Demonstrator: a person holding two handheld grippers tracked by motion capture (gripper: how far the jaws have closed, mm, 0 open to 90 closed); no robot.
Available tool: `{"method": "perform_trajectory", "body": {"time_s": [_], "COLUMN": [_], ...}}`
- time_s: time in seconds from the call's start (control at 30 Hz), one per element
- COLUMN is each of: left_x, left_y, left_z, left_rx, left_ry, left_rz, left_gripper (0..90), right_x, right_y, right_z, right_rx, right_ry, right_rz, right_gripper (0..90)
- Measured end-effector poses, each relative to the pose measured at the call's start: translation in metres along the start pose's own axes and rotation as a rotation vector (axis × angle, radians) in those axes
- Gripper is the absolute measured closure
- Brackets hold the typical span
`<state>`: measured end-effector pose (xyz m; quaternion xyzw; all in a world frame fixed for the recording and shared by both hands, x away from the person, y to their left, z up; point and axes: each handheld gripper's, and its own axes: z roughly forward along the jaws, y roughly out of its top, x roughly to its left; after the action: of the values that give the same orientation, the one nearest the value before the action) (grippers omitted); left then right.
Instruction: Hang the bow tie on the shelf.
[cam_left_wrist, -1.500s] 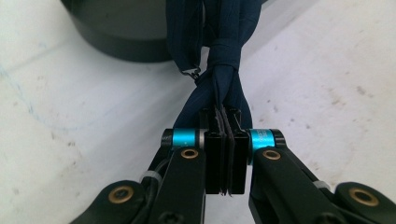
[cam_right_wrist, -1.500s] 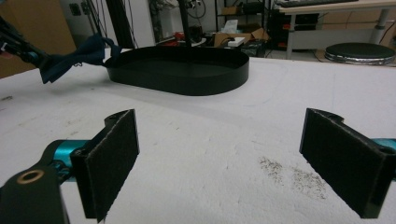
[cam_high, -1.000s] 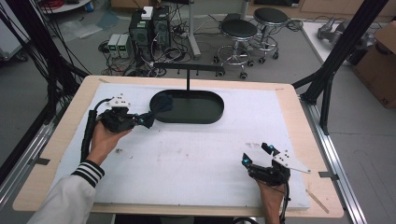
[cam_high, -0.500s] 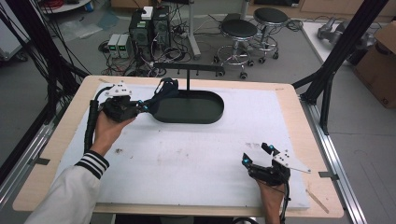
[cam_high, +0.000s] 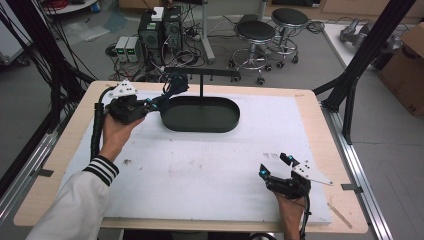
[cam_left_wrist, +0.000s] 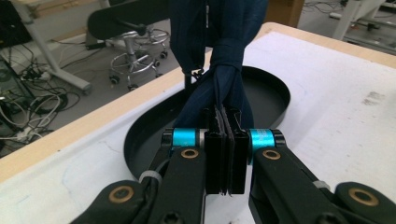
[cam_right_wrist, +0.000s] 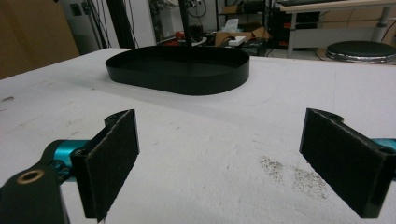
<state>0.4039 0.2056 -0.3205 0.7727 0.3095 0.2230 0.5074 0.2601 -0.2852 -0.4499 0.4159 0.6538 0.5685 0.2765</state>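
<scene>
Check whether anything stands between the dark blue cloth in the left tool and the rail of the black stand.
Nothing visible does. The left tool is shut on the dark blue cloth, which hangs against the rail above the black tray.

The left claw (cam_high: 156, 103) is black, with a grey three-cornered plate on top and a thick black cable looping off its back. Its arms are matte black with brass-coloured rivets and cyan metal collars beside the flat black pads (cam_left_wrist: 215, 154). The person's left hand (cam_high: 116, 134) comes out of a white sleeve with a black-and-white striped cuff. The right claw (cam_high: 276, 166) matches: black body, grey plate, cyan collars, dark fuzzy-faced pads (cam_right_wrist: 112, 161).
</scene>
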Motion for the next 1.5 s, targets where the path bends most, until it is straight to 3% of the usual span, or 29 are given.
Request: {"method": "perform_trajectory", "body": {"time_s": [0.17,0.4,0.73,0.83,0.9,0.97,1.17,1.5], "left_x": [0.012,0.016,0.021,0.02,0.021,0.022,0.019,0.015], "left_y": [0.003,0.019,0.017,0.016,0.017,0.017,0.029,0.038], "left_z": [0.003,0.009,0.02,0.022,0.022,0.02,0.007,0.001], "left_rx": [0.012,-0.011,-0.009,0.0,-0.004,-0.032,-0.071,-0.091], "left_ry": [0.023,0.017,0.004,0.011,0.016,0.012,0.012,0.017], "left_rz": [-0.021,0.002,-0.009,0.009,0.01,-0.018,0.002,0.006], "left_gripper": [88.3,88.3,88.3,88.3,88.3,88.3,88.3,88.3], "right_x": [0.001,0.001,0.001,0.001,0.001,0.001,0.001,0.001], "right_y": [0.0,0.0,0.0,0.0,0.0,0.0,0.001,0.0], "right_z": [0.0,0.001,0.001,0.002,0.002,0.002,0.002,0.002], "right_rx": [0.004,0.012,0.015,0.014,0.016,0.016,0.022,0.019], "right_ry": [-0.001,-0.002,-0.004,-0.002,-0.002,-0.002,-0.004,-0.003], "right_rz": [-0.001,-0.004,-0.003,-0.007,-0.007,-0.009,-0.008,-0.011], "right_gripper": [10.8,10.8,10.8,10.8,10.8,10.8,10.8,10.8]}}
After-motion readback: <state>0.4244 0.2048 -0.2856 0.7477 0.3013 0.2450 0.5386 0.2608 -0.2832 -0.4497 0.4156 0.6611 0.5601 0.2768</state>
